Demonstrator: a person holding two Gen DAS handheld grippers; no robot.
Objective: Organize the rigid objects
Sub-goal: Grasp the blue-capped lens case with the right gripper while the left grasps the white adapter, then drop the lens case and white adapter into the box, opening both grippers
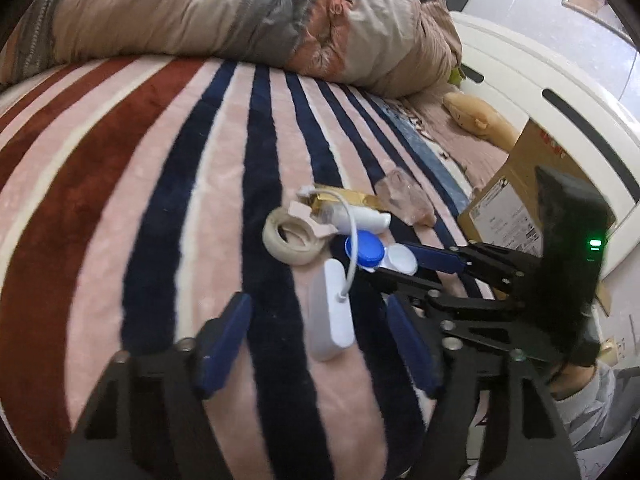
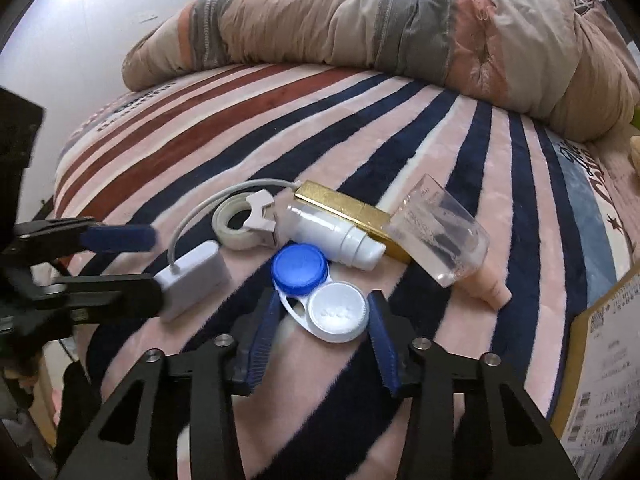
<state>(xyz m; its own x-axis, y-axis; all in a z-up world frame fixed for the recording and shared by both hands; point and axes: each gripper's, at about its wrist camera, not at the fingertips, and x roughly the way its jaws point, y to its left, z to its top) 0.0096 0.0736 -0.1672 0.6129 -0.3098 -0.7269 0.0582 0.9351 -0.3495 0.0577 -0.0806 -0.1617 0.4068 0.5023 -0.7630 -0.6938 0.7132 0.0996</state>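
A cluster of small objects lies on a striped blanket. A contact lens case with one blue and one white cap sits between the fingers of my right gripper, which is open around its white end. A white adapter box with a cable lies between the fingers of my left gripper, which is open. Behind are a tape roll, a white tube, a gold box and a clear bottle. The right gripper and lens case also show in the left wrist view.
A rolled duvet lies across the far side of the bed. A cardboard box stands at the right edge of the bed. A white headboard and a yellow plush toy are at the right.
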